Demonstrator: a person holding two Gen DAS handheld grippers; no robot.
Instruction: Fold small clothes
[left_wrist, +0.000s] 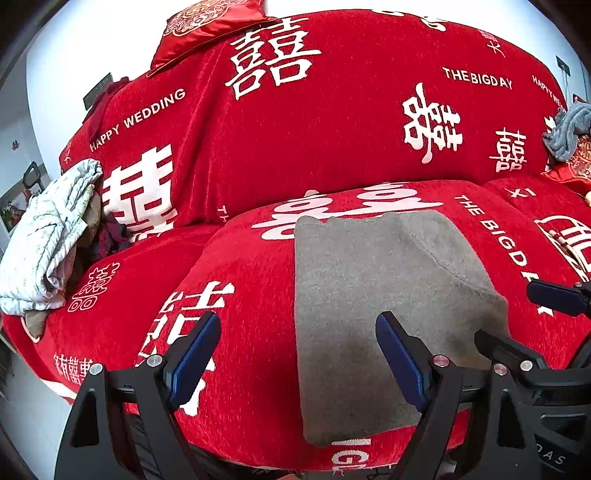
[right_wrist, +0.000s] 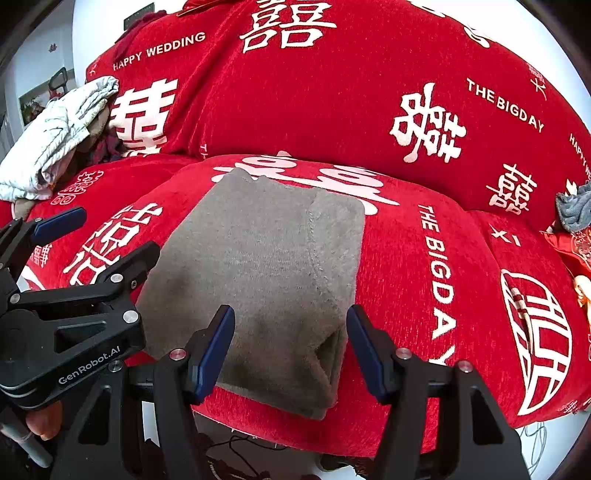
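Observation:
A grey knit garment (left_wrist: 388, 288) lies folded into a rough rectangle on the red sofa seat (left_wrist: 251, 280). A folded flap with a seam runs along its right side. My left gripper (left_wrist: 298, 317) hovers open over the garment's near left edge, its blue pads clear of the cloth. My right gripper (right_wrist: 291, 310) is open over the garment's (right_wrist: 266, 254) near right corner, with nothing pressed between the fingers. Each gripper shows in the other's view: the right (left_wrist: 506, 312) at the far right, the left (right_wrist: 118, 229) at the left.
A red sofa cover printed with white characters drapes the backrest (left_wrist: 332, 122). A white patterned bundle of cloth (left_wrist: 48, 236) sits on the left seat. Grey-blue cloth (left_wrist: 569, 129) and a red cushion (left_wrist: 576, 170) lie at the right. Cables (right_wrist: 240, 443) trail on the floor below.

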